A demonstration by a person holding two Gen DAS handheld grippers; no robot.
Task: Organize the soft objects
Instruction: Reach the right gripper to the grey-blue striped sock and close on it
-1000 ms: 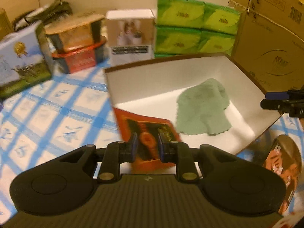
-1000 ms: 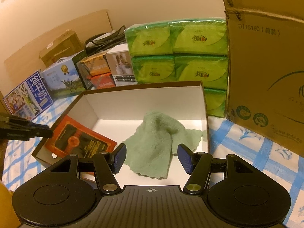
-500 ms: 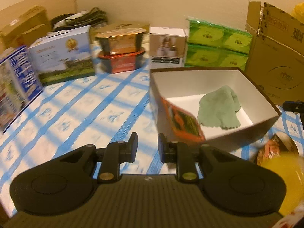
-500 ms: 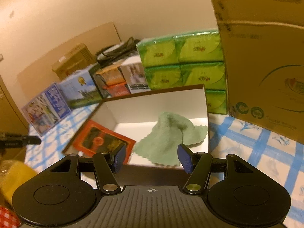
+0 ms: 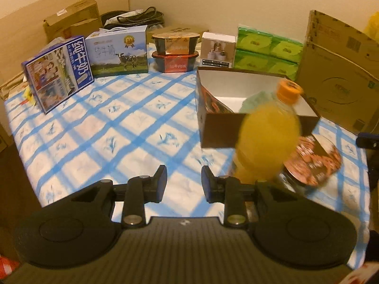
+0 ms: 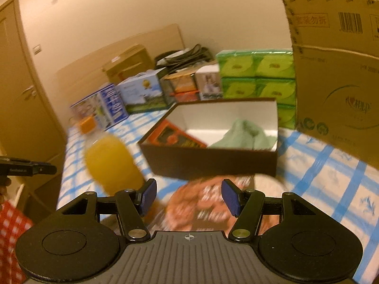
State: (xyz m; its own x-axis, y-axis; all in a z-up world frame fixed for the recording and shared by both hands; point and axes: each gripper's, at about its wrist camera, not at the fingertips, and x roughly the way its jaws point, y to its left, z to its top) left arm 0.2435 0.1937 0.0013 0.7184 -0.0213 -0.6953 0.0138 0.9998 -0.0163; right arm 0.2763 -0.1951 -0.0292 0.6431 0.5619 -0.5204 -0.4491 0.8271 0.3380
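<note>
Your left gripper (image 5: 184, 181): fingers spread, holding nothing | your right gripper (image 6: 188, 196): spread wide, nothing between | green cloth (image 6: 244, 135): inside brown box (image 6: 213, 161) at tabletop's far-right corner, beside orange packet (image 6: 175, 139).

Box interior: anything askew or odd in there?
Mildly. The orange packet leans tilted against the left inner wall of the box instead of lying flat, and the green cloth sits crumpled in a heap toward the right side. No spill or damage visible.
</note>
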